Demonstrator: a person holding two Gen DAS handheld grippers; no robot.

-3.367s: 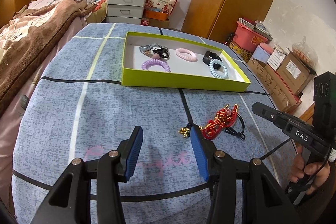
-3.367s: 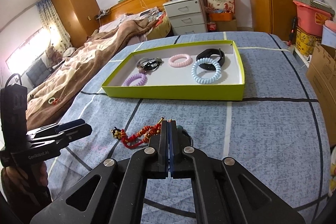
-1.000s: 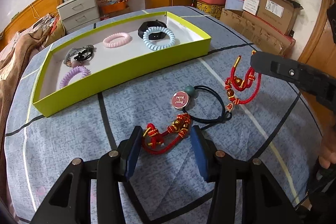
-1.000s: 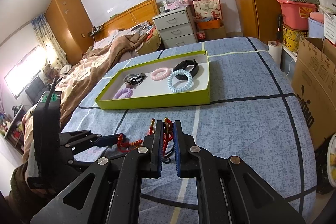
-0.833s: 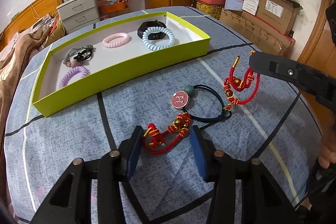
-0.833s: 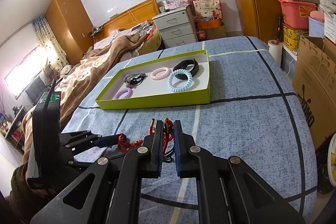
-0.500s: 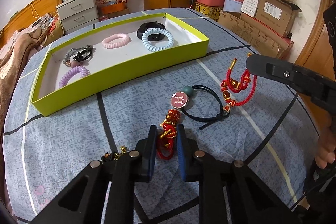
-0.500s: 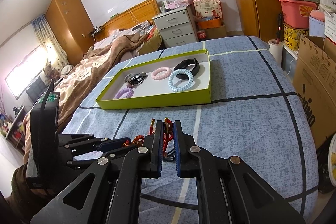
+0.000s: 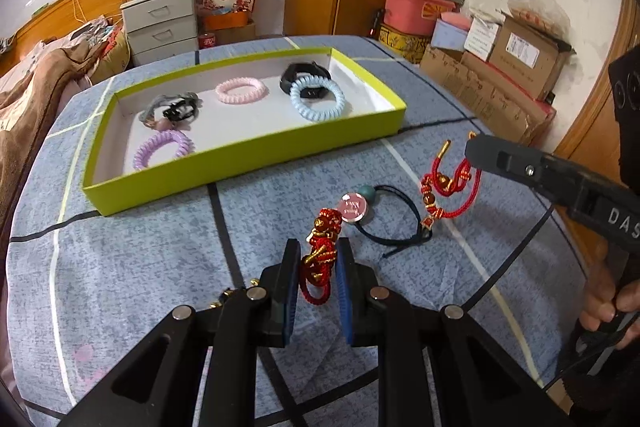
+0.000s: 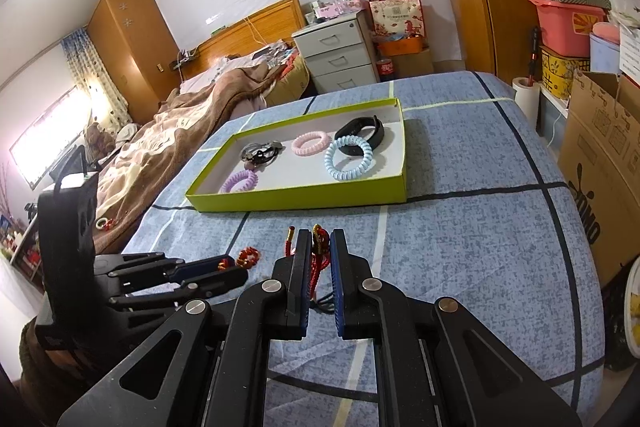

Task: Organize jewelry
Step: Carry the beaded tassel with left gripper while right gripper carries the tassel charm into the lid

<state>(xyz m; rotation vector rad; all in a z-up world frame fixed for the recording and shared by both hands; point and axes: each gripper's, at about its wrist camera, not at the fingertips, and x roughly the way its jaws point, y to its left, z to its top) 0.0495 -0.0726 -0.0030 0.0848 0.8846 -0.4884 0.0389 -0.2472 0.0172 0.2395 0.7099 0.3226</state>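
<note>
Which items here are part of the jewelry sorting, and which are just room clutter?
Job:
left gripper with its red bracelet
right gripper with its red bracelet
black hair tie
green tray

Clutter:
drawer unit
cardboard boxes
pink bin

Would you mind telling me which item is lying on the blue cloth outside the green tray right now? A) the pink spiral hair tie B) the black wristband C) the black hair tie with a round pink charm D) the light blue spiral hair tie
C: the black hair tie with a round pink charm lies on the blue cloth, in front of the green tray; the other three are inside the tray.
</note>
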